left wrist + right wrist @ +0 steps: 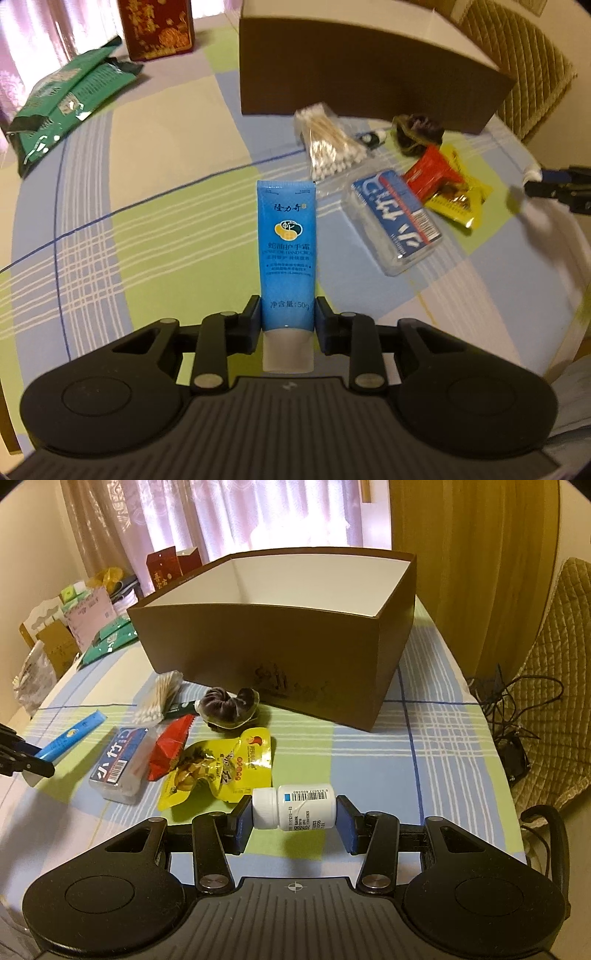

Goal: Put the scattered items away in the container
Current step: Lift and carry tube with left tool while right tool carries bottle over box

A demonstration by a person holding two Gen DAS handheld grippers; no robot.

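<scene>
My left gripper (288, 317) is shut on a blue hand cream tube (286, 251), held near its white cap, pointing away. My right gripper (293, 818) is shut on a small white pill bottle (295, 810), held sideways by cap and base above the cloth. The open brown box (280, 657) stands ahead; it also shows in the left wrist view (369, 77). Between lie a cotton swab bag (328, 144), a clear toothpick case (395, 225), a red packet (432, 171), a yellow snack packet (218, 768) and a dark scrunchie (231, 707).
A plaid cloth (424, 738) covers the table. Green foil bags (62, 103) and a red carton (159, 27) lie at the far left. A quilted chair (554, 686) and cables (513, 701) are at the right. Boxes and packets (74, 620) crowd the far left edge.
</scene>
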